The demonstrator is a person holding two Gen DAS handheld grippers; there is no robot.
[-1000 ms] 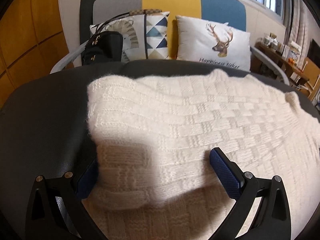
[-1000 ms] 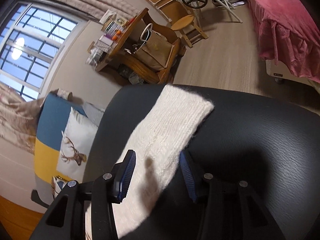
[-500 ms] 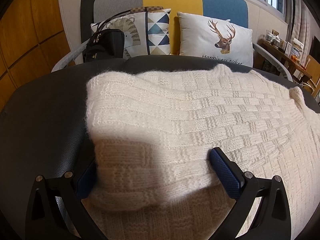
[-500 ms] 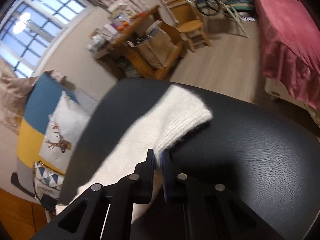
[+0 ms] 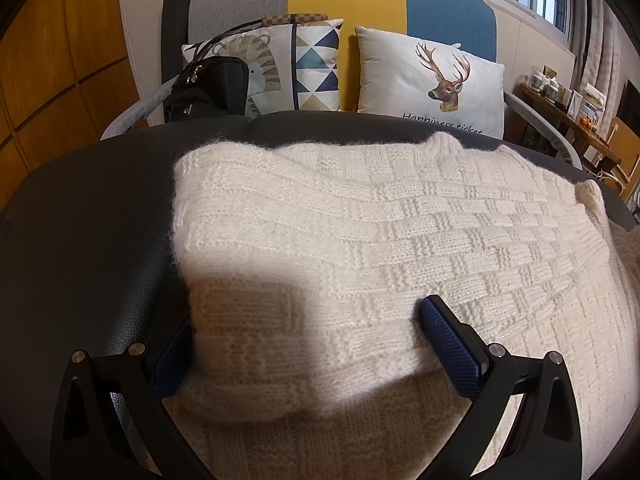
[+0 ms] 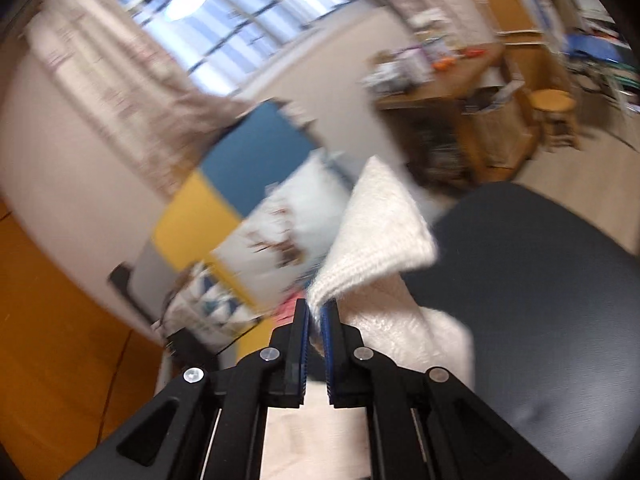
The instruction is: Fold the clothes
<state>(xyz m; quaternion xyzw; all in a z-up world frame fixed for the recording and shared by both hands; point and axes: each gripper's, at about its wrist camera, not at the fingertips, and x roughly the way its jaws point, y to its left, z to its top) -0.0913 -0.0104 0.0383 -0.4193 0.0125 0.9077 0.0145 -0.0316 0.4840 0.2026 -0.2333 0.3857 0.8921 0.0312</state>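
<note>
There is one sweater [image 5: 360, 240]. It is cream white, thick and fuzzy, with a knitted pattern of little squares like a basket. It lies spread out flat on one dark, smooth table [image 5: 88, 232], and its near part is folded over itself.

There are two grippers. The left gripper [image 5: 316, 344] sits low over the near folded part of the sweater. Its two blue pads [image 5: 452, 352] stand wide apart, with the folded wool between them, and they do not squeeze it. The right gripper [image 6: 316, 316] has its jaws clamped tight on one sleeve [image 6: 380, 236] of the sweater. The sleeve end sticks up above the table [image 6: 540, 280], and that view is blurry.

Behind the table is one sofa [image 5: 348, 4] with grey, yellow and blue parts. Two pillows lean on it: a deer pillow [image 5: 432, 80] and a triangle pillow [image 5: 296, 68]. One black handbag [image 5: 208, 88] sits just beside the triangle pillow. Far to the right is a wooden desk [image 5: 568, 116] with many small things on it, under a window [image 6: 224, 28]. Nothing lies on top of the sweater.
</note>
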